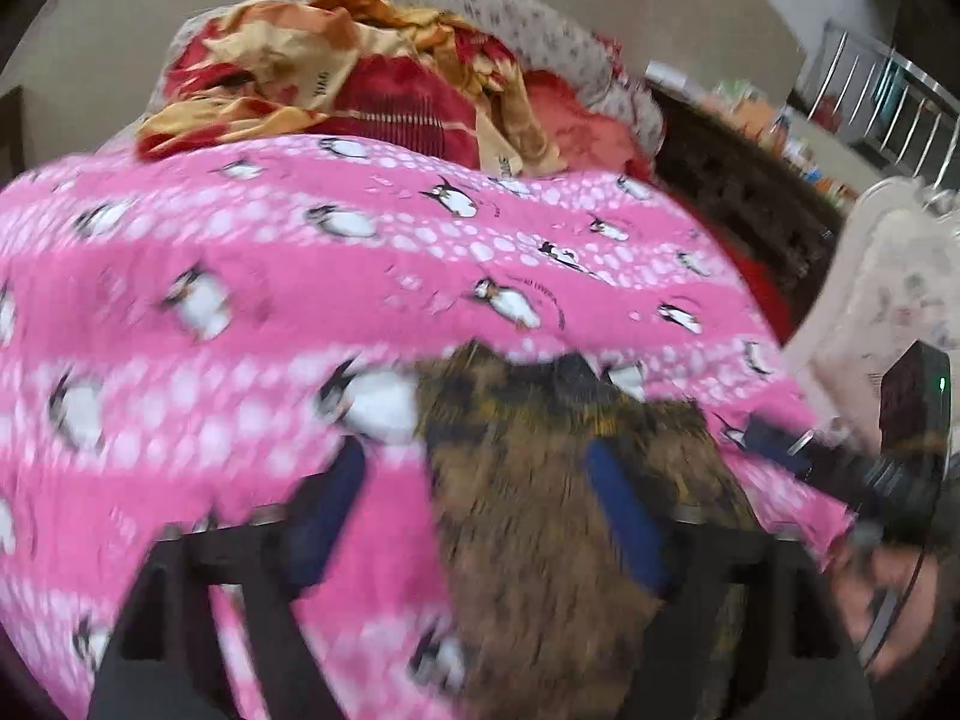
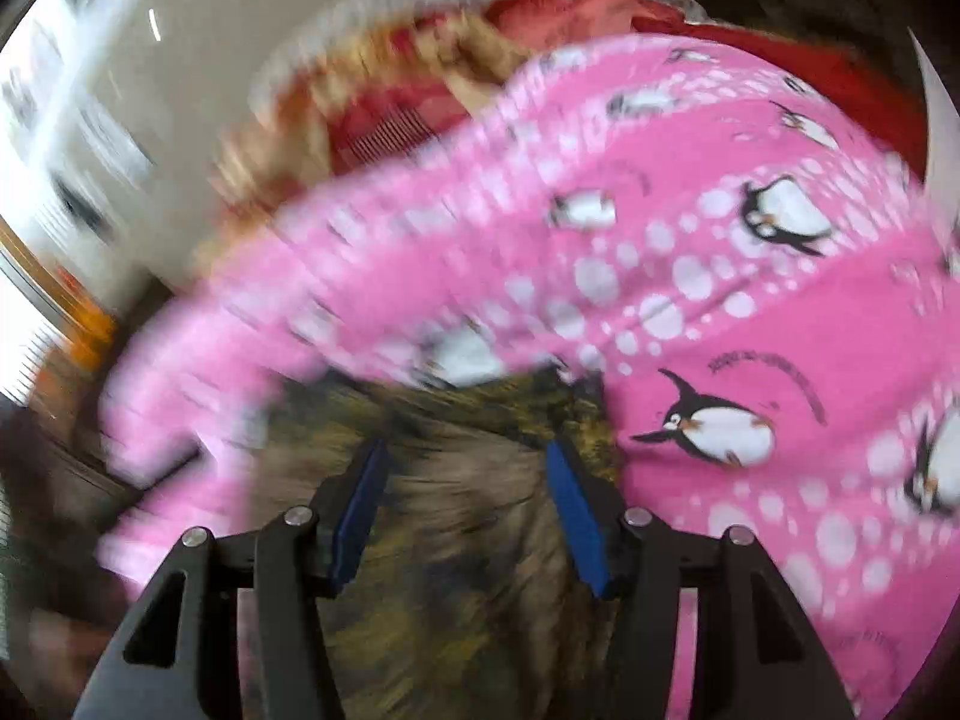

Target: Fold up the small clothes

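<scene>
Hanging just above the cloth, the right gripper (image 2: 465, 459) has its jaws spread wide, its blue pads (image 2: 360, 504) apart over a brown patterned garment (image 2: 456, 546) with nothing pinched between them; that view is heavily blurred. The left gripper (image 1: 474, 468) likewise shows its jaws released, one pad over the pink penguin sheet (image 1: 240, 276), the other over the brown garment (image 1: 540, 516), which lies flat on the sheet and runs from the near edge up between the fingers. At the right of the left wrist view the other gripper's body (image 1: 900, 456) and the hand holding it show. Beyond the pink sheet sits a heap of red and gold fabric (image 1: 336, 78), and behind that a pale flowered cushion (image 1: 480, 0)
</scene>
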A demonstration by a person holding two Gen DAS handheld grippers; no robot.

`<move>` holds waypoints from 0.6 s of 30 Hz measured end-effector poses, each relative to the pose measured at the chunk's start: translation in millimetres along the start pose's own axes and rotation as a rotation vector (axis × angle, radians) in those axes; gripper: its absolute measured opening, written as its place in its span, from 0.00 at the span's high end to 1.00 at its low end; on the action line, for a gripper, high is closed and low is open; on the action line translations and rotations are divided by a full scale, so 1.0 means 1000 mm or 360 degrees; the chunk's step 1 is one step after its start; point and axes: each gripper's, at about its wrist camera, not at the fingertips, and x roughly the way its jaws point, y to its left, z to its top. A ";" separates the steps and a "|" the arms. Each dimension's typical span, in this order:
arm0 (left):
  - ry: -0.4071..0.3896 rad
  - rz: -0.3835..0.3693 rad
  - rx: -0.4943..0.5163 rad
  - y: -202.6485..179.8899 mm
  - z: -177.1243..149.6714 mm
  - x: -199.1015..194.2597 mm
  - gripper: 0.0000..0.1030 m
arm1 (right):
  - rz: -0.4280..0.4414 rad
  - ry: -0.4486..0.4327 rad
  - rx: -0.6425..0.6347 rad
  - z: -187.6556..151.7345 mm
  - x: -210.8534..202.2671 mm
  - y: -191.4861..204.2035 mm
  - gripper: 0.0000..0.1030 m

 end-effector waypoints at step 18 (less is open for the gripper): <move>0.0291 -0.0553 -0.0207 0.008 -0.061 0.043 0.33 | 0.0469 0.0322 -0.0180 -0.052 0.018 -0.061 0.21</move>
